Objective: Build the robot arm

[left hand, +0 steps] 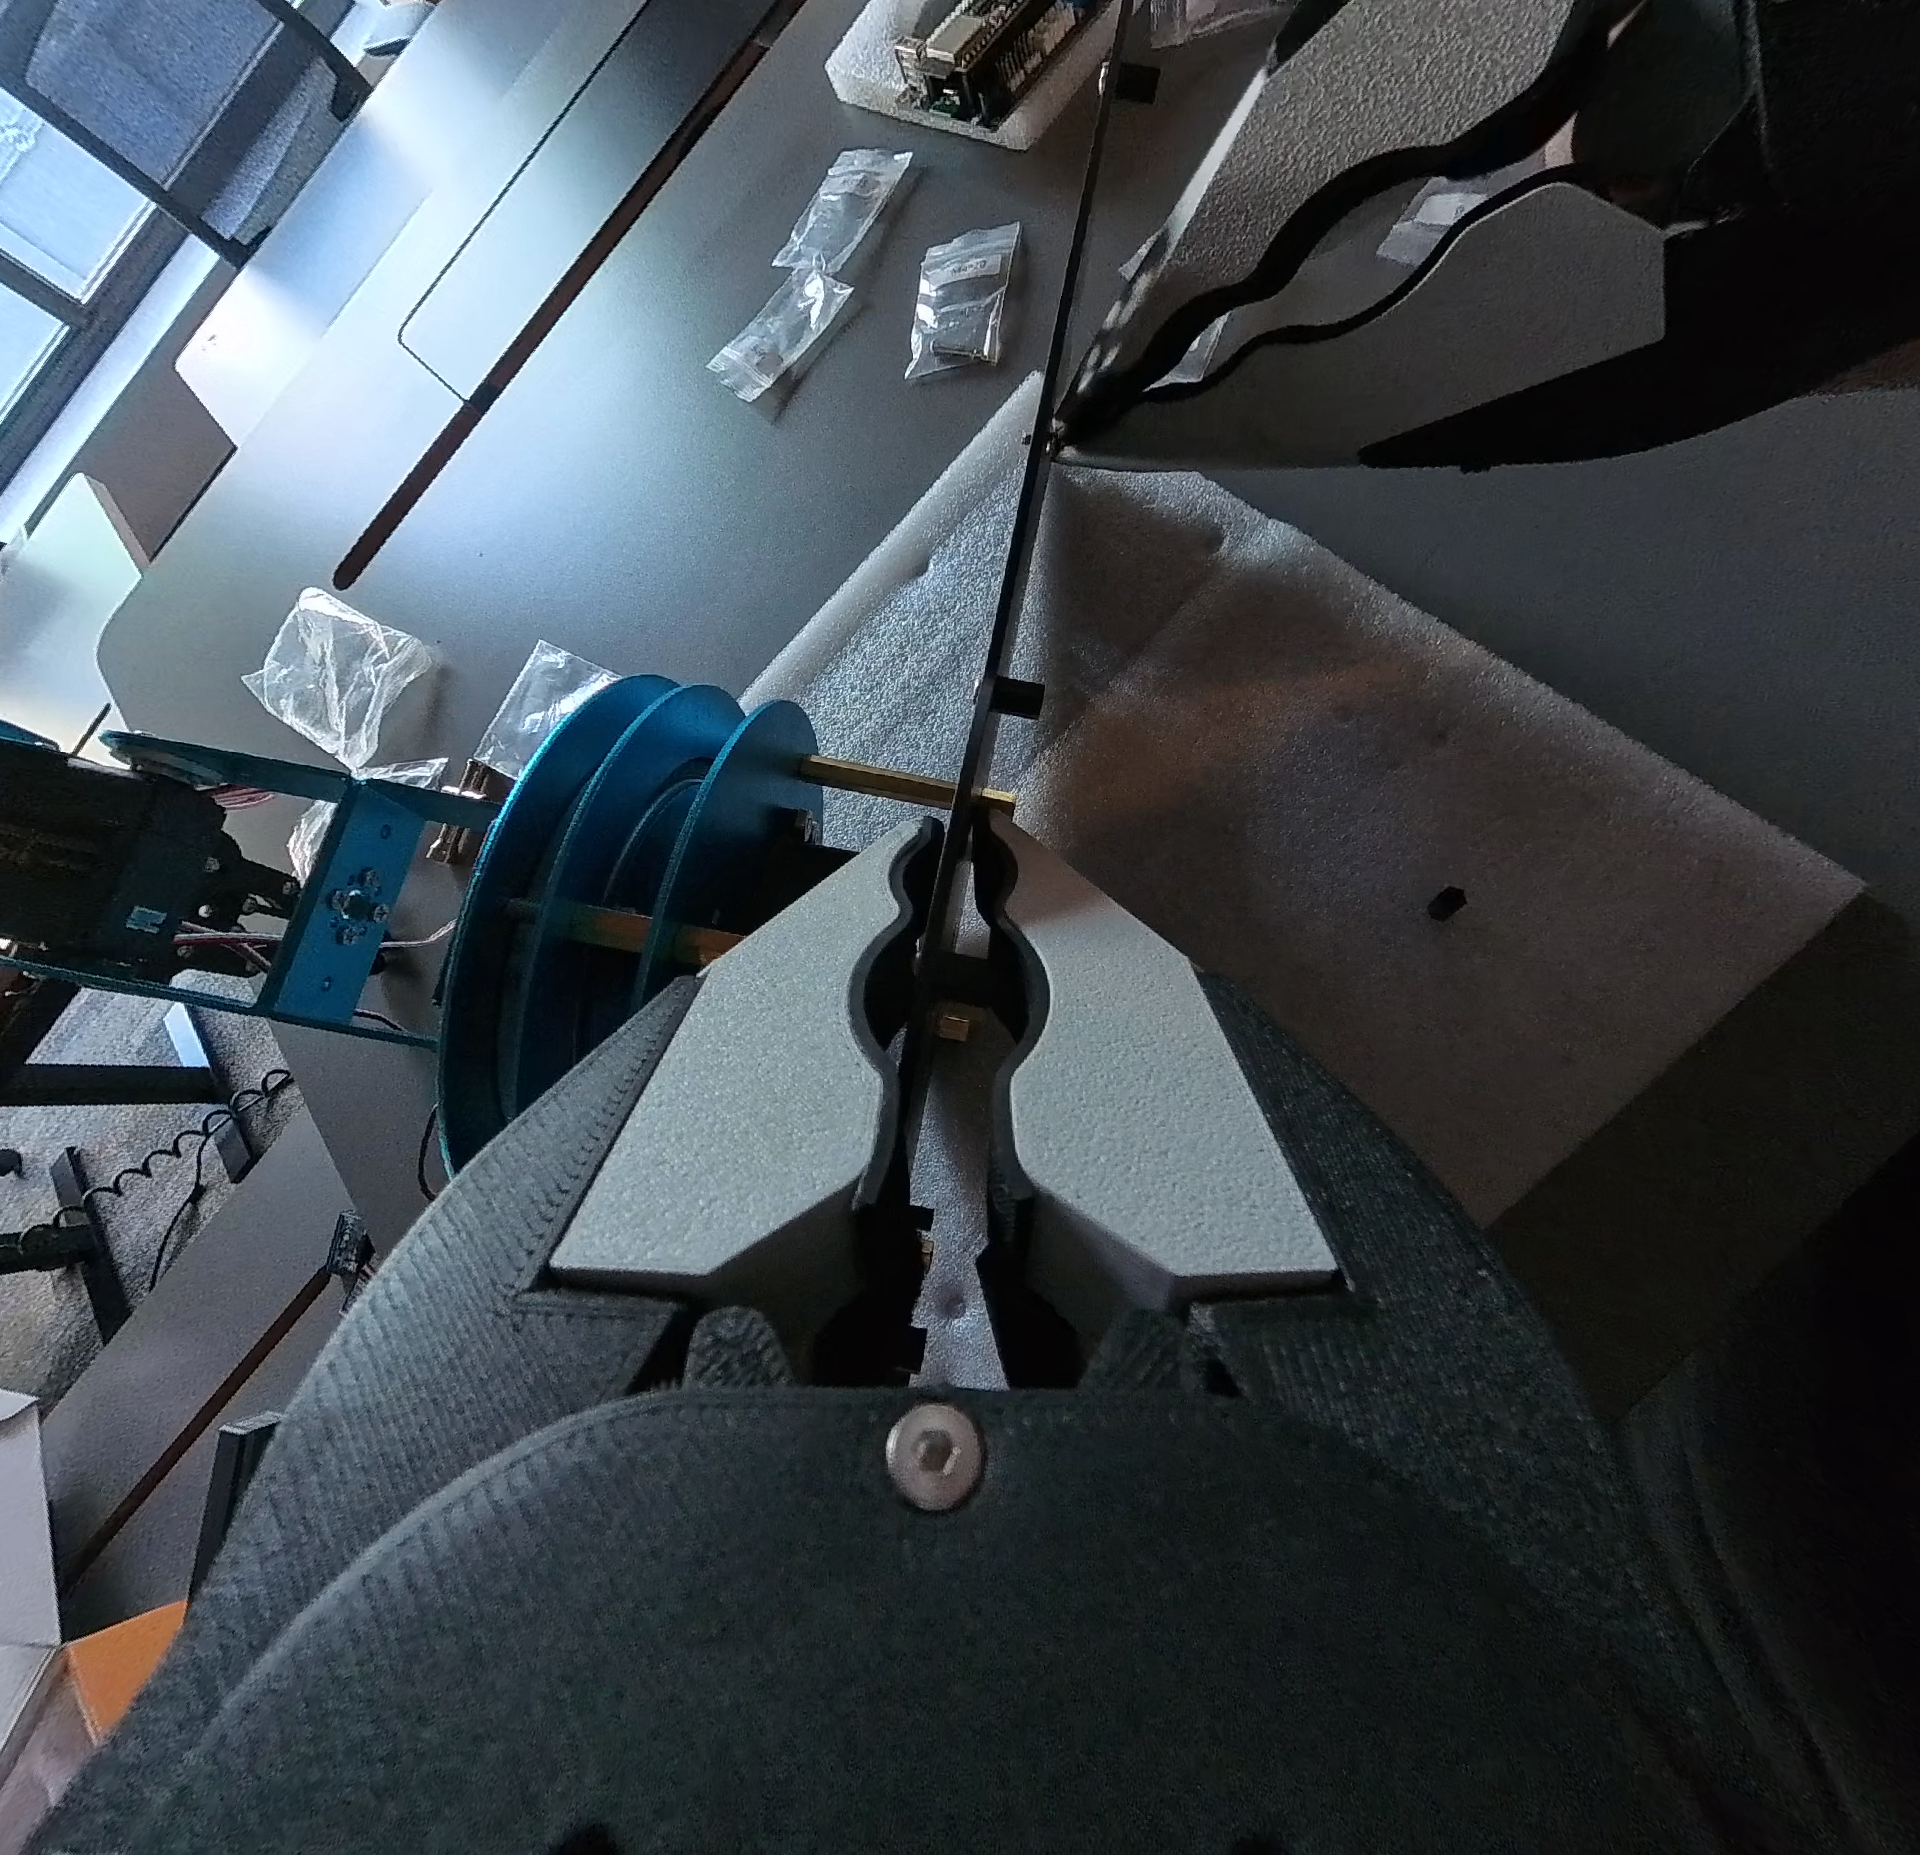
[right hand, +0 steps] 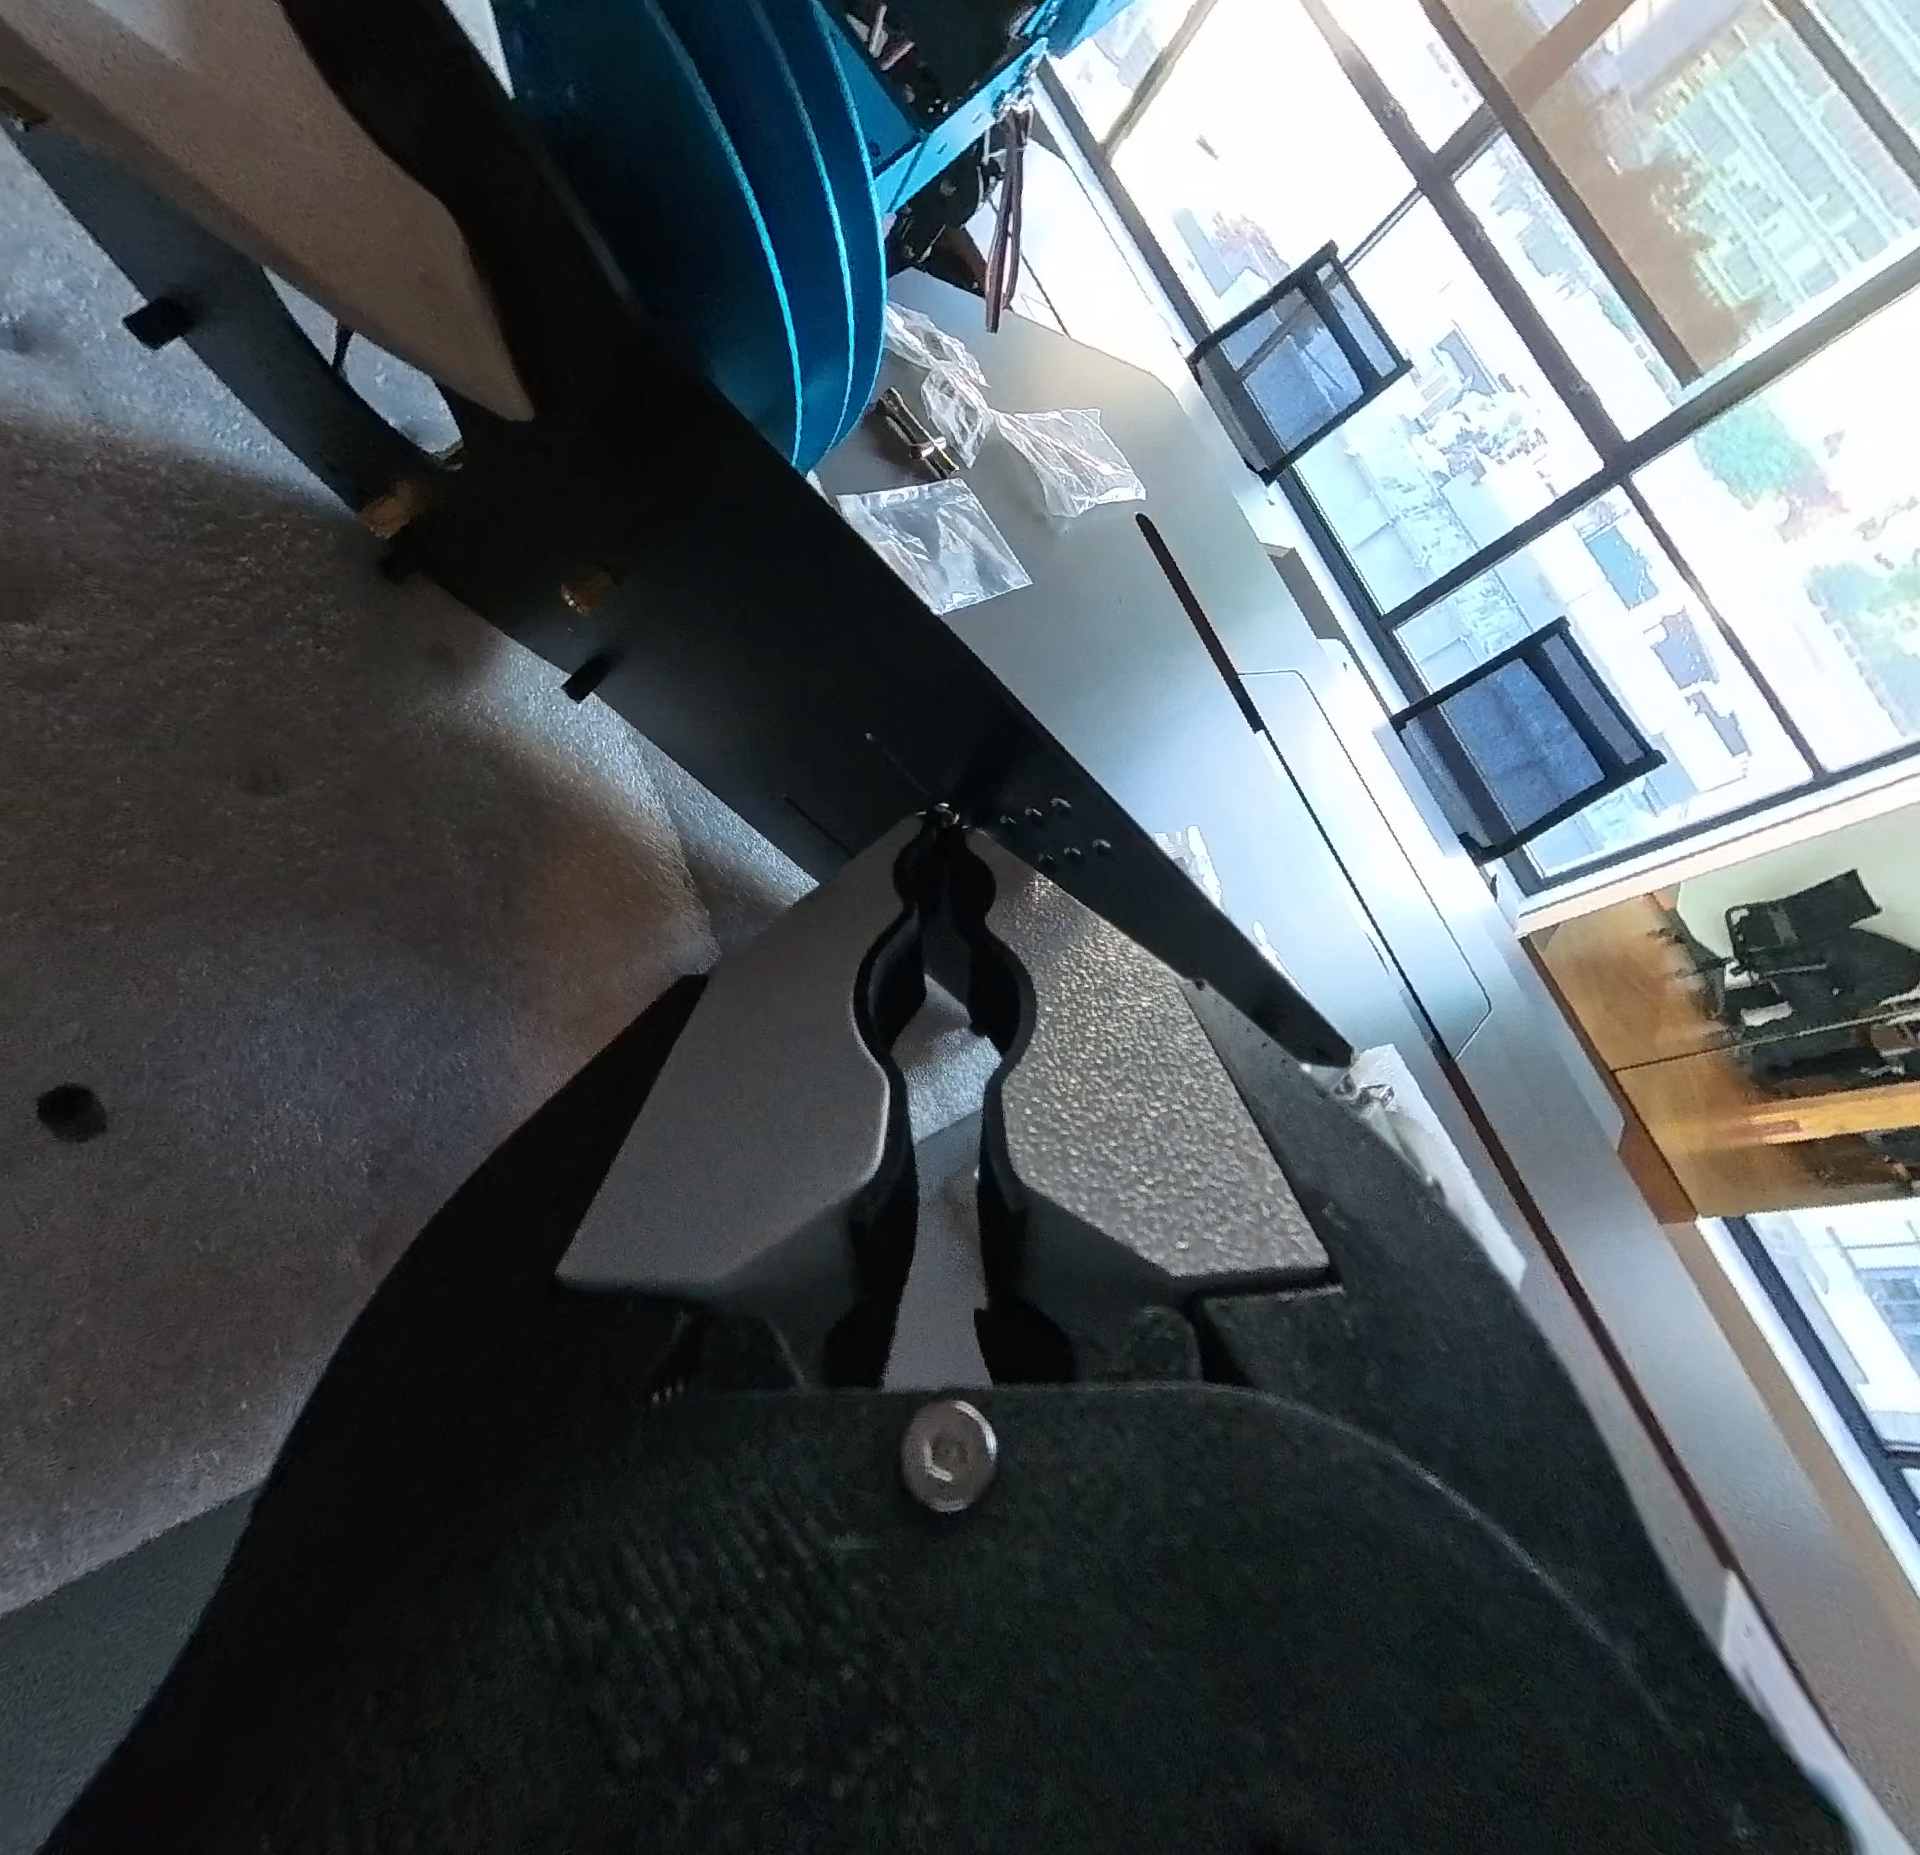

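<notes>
Fingers of the left gripper (left hand: 951, 849) are seen closed down to a narrow slit on a thin black plate (left hand: 1049, 371), which is viewed edge-on and runs away between them across the left wrist view. Farther along the same plate, the right gripper (left hand: 1070, 429) is seen with its tips meeting at the plate's edge. In the right wrist view, the right gripper (right hand: 940, 829) is shown with its fingers drawn nearly together, pinched on the edge of the black plate (right hand: 790, 642) beside a cluster of small holes. Brass standoffs (left hand: 894, 775) are seen joining the plate to a set of blue discs (left hand: 623, 870), beyond which a blue bracket (left hand: 358, 870) and a dark motor body are mounted. The plate is held above a white foam sheet (left hand: 1351, 766) lying on the grey surface (left hand: 644, 434). Small clear bags (left hand: 810, 278) of parts are scattered on that surface, and a circuit board (left hand: 977, 49) is set on a white foam block near its far edge. Windows (right hand: 1558, 351) are visible beyond the surface.
</notes>
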